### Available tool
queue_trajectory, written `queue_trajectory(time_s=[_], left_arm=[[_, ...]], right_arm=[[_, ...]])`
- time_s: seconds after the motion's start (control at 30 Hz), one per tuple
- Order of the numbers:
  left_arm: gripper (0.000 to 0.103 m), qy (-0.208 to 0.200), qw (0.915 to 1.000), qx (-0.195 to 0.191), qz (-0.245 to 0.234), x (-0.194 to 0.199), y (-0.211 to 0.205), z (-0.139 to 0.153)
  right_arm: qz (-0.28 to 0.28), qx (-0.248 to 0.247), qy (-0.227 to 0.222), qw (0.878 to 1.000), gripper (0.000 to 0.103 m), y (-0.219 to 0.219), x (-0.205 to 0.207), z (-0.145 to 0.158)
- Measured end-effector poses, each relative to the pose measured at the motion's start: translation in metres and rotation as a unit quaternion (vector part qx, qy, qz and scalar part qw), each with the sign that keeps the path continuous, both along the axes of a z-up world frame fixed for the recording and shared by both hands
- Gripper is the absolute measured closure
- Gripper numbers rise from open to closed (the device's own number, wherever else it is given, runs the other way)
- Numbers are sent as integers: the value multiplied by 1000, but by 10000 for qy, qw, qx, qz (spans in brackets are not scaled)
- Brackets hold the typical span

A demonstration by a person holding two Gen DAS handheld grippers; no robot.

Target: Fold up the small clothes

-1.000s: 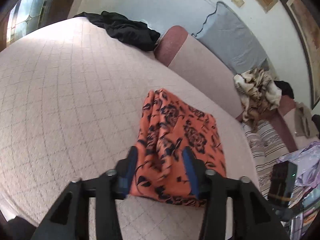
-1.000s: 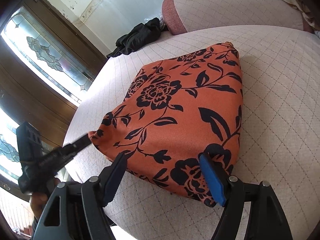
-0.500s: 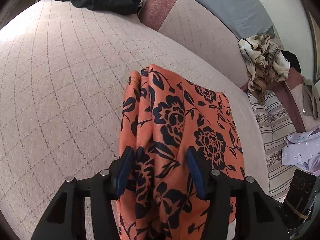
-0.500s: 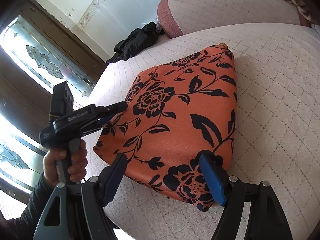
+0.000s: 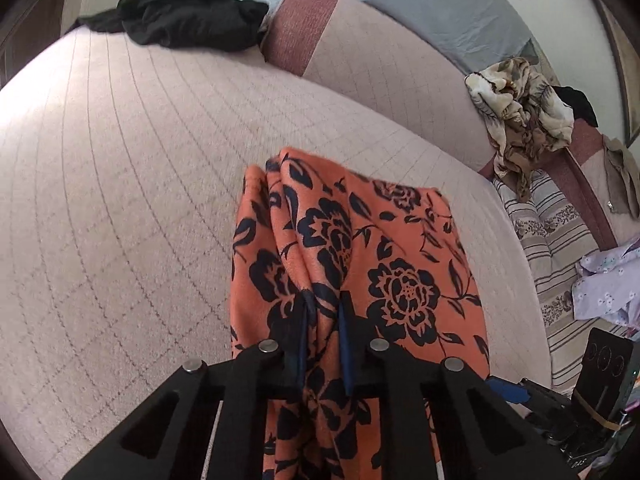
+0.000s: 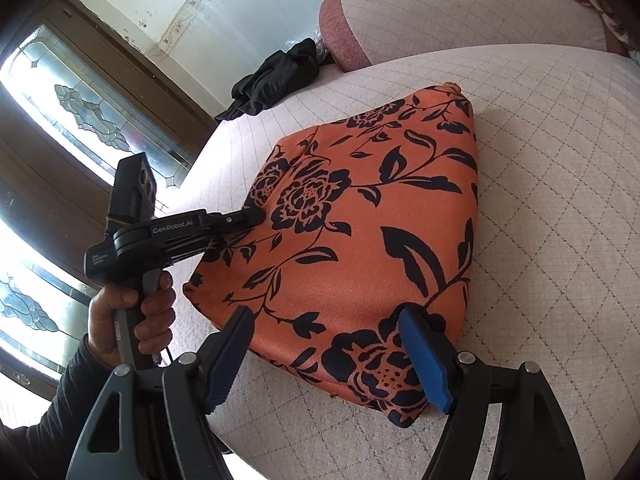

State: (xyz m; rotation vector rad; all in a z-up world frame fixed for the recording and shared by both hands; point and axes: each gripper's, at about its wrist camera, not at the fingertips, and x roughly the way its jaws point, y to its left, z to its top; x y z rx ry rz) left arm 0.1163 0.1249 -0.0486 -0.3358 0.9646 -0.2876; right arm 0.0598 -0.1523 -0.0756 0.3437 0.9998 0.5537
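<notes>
black clothes lie beyond orange garment.

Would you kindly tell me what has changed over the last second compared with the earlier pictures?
The left gripper moved in from the garment's edge over the cloth, and its jaws are closing on a gathered fold, pinched between them. The right gripper stayed put, jaws wide astride the near corner. The garment lies where it was on the bed.

Orange garment with black floral print, pinkish quilted cushion
</notes>
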Motion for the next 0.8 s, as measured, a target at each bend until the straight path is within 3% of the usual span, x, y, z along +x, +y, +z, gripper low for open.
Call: queue_trajectory(time_s=[0.07,0.13,0.2,0.27,0.33,0.4,0.67,0.73,0.8], left_arm=[[90,-577,9974,440,-38,-18,-12,23],[90,-809,9941,717,-14,-30,-17,28],[90,-581,9944,883,21,-28,-15,9],[89,-61,9973,718,150,-18,-2,-22],[88,211,9987,393,257,-12,11,-40],[88,239,9991,182,310,-9,16,-35],[85,309,9989,225,279,-7,23,-38],[81,324,9987,262,309,-10,21,-37],[68,245,9977,419,477,-13,22,-27]], right_arm=[[-1,-12,-1,10000,25,0,-1,1],[-1,-23,-14,10000,25,-1,-1,2],[9,-38,-26,10000,25,-1,-2,3],[20,-54,3,10000,25,-1,0,3],[77,-78,-4,9999,25,1,1,4],[137,-120,-38,9998,25,3,-1,7],[114,70,-59,9999,25,3,1,17],[230,330,119,9991,24,8,7,11],[255,403,434,9979,24,15,14,-6]])
